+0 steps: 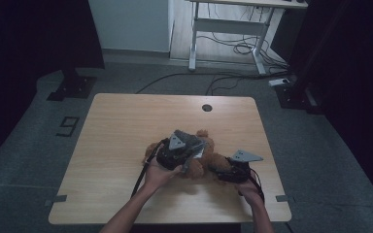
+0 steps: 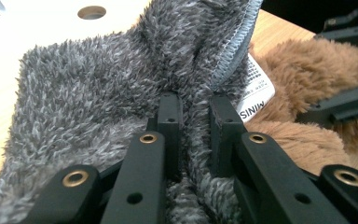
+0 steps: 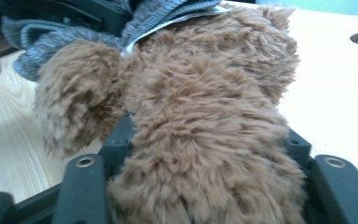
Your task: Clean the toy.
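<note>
A brown plush toy (image 1: 203,169) lies on the wooden table (image 1: 121,126), partly covered by a grey fleece garment (image 1: 194,141). My left gripper (image 1: 196,151) comes in from the toy's left. In the left gripper view its jaws (image 2: 196,105) are shut on a fold of the grey fleece (image 2: 98,88), beside a stitched hem and a white label (image 2: 257,88). My right gripper (image 1: 214,168) reaches the toy from the right. In the right gripper view a thick furry part of the brown plush (image 3: 205,102) is wedged between its jaws (image 3: 209,135), with fur spilling over both.
A round cable hole (image 1: 207,108) sits near the table's far edge. Beyond the table stand a white desk frame (image 1: 233,29) and loose cables on the floor (image 1: 238,48). Black stand bases (image 1: 73,87) flank the table's far corners.
</note>
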### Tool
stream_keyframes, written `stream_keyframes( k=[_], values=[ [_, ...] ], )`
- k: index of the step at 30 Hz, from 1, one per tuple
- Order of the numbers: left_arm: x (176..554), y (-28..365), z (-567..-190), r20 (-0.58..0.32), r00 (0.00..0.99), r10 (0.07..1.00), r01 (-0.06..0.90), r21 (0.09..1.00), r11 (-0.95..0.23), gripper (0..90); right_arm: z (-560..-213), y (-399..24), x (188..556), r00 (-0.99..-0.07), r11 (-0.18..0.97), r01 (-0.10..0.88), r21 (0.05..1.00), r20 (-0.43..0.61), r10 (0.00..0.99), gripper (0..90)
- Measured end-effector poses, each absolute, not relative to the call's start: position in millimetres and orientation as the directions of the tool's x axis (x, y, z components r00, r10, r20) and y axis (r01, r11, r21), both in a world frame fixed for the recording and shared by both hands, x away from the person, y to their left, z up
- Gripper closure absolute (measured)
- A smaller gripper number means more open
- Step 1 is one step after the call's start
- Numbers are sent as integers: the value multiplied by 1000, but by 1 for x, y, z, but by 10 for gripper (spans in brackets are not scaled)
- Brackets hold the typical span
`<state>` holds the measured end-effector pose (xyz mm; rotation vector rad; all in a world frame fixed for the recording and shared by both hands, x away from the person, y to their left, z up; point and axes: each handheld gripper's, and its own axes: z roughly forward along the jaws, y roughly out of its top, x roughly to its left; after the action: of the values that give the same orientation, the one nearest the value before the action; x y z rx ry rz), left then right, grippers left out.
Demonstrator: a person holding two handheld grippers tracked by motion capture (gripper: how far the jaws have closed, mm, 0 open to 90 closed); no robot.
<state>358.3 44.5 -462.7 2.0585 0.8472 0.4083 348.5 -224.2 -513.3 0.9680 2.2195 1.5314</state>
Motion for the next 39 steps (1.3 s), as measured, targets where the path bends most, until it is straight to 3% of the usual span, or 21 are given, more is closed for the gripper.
stream_keyframes(
  k=[2,7,16,23,29,33,39],
  values=[
    [356,48,-463,-11,715,699,416,811,-412,771,-514,-226,351,-727,200,389,899,166,667,500],
    [353,73,-463,-9,697,717,434,801,-412,771,-521,-228,354,-724,229,421,878,173,668,554],
    [342,135,-459,-86,639,764,472,829,-302,771,-524,-226,353,-748,250,399,882,155,646,550],
    [345,162,-468,-131,588,798,510,826,-240,773,-527,-227,354,-754,252,400,881,159,638,550],
    [341,180,-489,-161,529,833,552,811,-194,775,-530,-227,355,-748,236,412,880,178,640,549],
    [344,190,-498,-237,508,828,599,788,-142,775,-531,-227,355,-739,222,422,879,191,646,551],
    [353,185,-480,-243,515,822,600,787,-143,775,-533,-225,356,-730,212,430,877,200,653,553]
  ],
)
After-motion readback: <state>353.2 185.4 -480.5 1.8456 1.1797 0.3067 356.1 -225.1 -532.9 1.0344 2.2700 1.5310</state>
